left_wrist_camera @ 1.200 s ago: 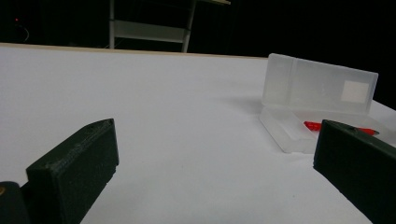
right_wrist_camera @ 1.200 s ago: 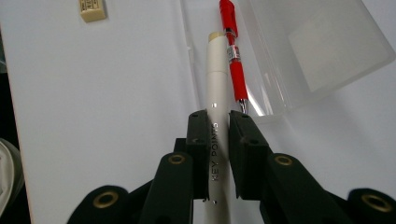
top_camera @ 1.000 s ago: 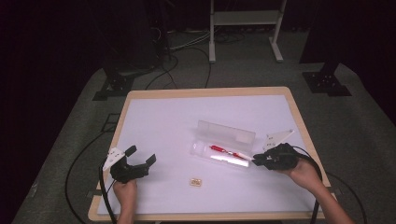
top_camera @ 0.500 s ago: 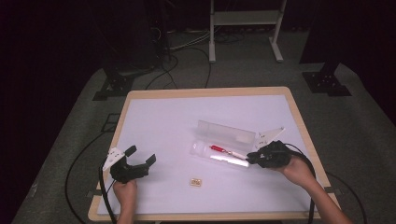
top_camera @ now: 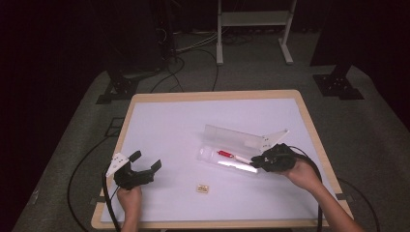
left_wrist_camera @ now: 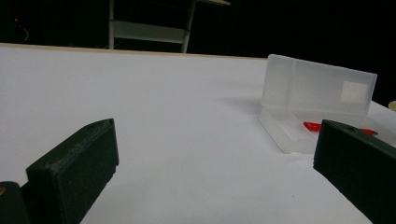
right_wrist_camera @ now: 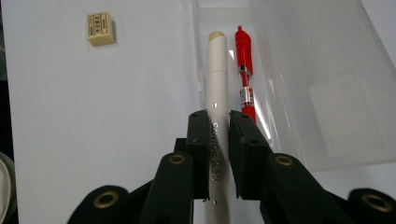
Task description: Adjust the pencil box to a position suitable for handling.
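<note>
Right gripper (right_wrist_camera: 218,140) closed on a slim white plastic pen (right_wrist_camera: 217,93), pen lying in a clear plastic pencil case (top_camera: 227,157) near the bench's (top_camera: 164,125) right edge, beside a red pen (right_wrist_camera: 243,70), left gripper (top_camera: 144,166) open near the front-left corner.

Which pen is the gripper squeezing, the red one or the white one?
The white pen. The right gripper pinches it between its jaws, while the red pen lies untouched beside it in the clear case.
</note>
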`<action>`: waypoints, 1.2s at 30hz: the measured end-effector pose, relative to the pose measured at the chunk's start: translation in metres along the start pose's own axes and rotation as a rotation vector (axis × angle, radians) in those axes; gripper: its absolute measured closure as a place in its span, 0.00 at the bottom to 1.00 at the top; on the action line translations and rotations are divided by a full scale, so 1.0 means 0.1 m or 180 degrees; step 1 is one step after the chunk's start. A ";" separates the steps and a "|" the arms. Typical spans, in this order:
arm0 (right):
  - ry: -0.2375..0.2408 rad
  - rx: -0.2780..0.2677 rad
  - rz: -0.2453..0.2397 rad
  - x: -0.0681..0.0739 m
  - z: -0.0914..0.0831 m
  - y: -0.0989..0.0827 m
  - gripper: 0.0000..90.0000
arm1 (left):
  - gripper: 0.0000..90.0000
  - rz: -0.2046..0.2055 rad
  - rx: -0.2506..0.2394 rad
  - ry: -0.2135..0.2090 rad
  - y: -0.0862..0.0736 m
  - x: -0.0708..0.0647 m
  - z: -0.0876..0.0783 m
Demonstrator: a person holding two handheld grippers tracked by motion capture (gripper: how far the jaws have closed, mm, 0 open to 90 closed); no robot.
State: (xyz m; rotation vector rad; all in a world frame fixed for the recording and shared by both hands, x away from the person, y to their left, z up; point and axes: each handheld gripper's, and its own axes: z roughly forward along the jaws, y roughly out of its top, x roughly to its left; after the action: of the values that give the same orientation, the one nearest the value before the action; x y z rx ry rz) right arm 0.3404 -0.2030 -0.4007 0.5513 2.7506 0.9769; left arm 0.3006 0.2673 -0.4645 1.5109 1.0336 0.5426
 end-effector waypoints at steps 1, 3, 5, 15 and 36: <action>-0.0004 0.0006 -0.0003 0.00 0.01 0.01 0.87 | 0.00 -0.0002 0.0000 0.0000 0.00 0.00 0.00; 0.0004 0.0003 -0.0008 0.00 0.02 0.04 0.87 | 0.00 0.0002 0.0000 -0.0002 0.00 0.00 0.00; 0.0001 0.0009 -0.0040 0.00 0.03 0.05 0.87 | 0.00 0.0002 -0.0001 -0.0004 0.00 0.00 0.00; 0.0036 0.0010 -0.0054 0.01 0.13 0.14 0.87 | 0.00 -0.0006 -0.0005 -0.0007 0.00 0.00 0.00; 0.0079 -0.0019 -0.0150 0.02 0.29 0.35 0.87 | 0.00 -0.0005 -0.0011 -0.0016 0.00 0.01 -0.01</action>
State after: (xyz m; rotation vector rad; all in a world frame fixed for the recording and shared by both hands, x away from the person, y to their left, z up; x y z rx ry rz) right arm 0.3569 -0.1602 -0.4011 0.4742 2.7683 0.9874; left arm 0.3003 0.2681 -0.4645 1.5076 1.0294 0.5390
